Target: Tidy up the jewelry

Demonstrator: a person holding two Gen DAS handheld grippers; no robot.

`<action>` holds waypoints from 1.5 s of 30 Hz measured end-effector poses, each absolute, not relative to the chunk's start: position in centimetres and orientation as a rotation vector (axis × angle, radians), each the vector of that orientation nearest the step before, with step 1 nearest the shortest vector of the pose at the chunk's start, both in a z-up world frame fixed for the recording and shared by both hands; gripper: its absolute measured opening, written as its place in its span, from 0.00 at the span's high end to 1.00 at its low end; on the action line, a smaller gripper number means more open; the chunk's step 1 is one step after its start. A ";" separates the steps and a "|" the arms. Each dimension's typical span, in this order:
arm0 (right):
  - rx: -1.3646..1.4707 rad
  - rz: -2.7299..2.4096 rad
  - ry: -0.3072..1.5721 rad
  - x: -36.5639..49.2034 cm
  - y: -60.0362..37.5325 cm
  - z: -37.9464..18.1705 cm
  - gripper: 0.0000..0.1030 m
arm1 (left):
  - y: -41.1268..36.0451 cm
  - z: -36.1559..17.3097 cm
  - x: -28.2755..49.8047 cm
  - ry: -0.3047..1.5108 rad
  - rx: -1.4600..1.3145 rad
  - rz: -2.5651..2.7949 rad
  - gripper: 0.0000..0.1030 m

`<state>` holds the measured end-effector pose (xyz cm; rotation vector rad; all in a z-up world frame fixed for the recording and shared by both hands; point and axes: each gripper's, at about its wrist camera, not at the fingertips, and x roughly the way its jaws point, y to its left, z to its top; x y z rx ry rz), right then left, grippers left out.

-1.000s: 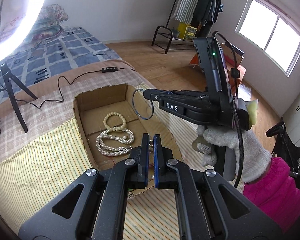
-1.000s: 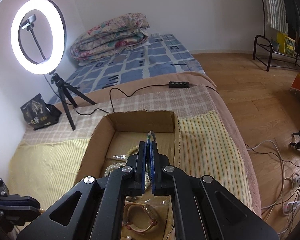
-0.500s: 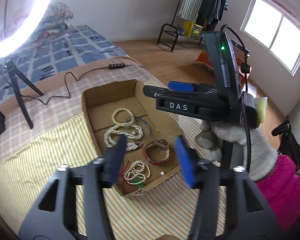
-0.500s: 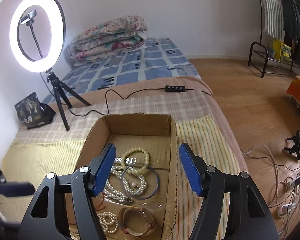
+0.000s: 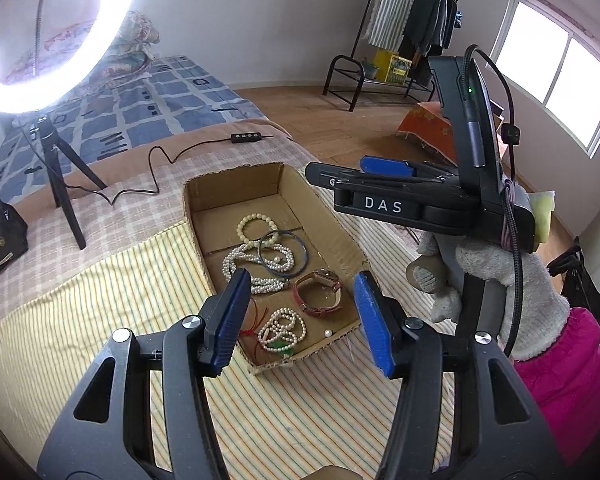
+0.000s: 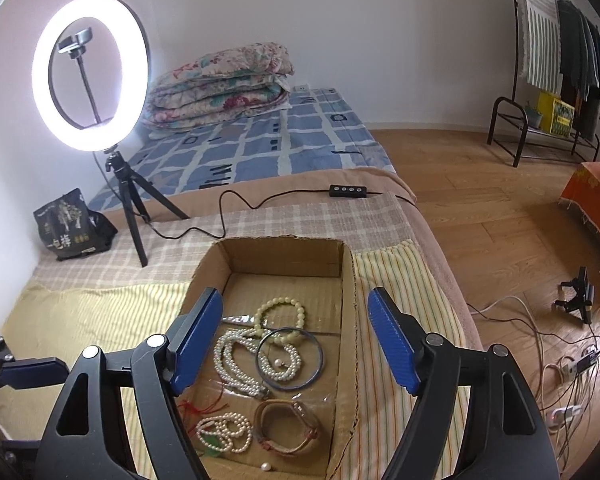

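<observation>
An open cardboard box [image 5: 340, 232] [image 6: 284, 256] lies on the striped bed cover. Inside lie a cream bead bracelet [image 5: 256, 226] [image 6: 281, 312], a long pearl necklace [image 5: 256, 268] [image 6: 236, 364], a dark blue bangle [image 5: 284, 252] [image 6: 289, 358], a brown strap watch [image 5: 318, 292] [image 6: 288, 426], a small pearl bracelet with red cord [image 5: 282, 328] [image 6: 222, 434] and a loose pearl [image 5: 328, 333] [image 6: 265, 467]. My left gripper [image 5: 300, 318] is open and empty above the box's near end. My right gripper [image 6: 296, 344] is open and empty above the box; it also shows in the left wrist view [image 5: 384, 168].
A lit ring light on a black tripod [image 6: 90, 84] [image 5: 56, 36] stands on the bed at the left, its cable and remote [image 6: 348, 191] running behind the box. A black bag [image 6: 70, 226] sits far left. The bed edge drops to wooden floor on the right.
Both grippers have opened. The right one let go of the blue bangle, which now lies in the box on the pearl necklace. Both grippers have pulled back and up.
</observation>
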<state>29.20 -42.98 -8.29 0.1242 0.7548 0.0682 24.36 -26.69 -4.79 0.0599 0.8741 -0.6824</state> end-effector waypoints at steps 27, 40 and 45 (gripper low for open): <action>0.050 0.034 0.671 18.4 -37.8 -1.9 0.22 | -19.3 2.1 14.5 0.712 0.064 -0.636 0.33; -0.038 -0.018 0.601 12.6 -34.4 -0.4 0.19 | -15.2 2.1 11.5 0.675 0.083 -0.522 0.19; -0.027 0.007 0.569 10.6 -33.4 0.4 0.19 | -13.9 2.3 10.3 0.649 0.121 -0.472 0.18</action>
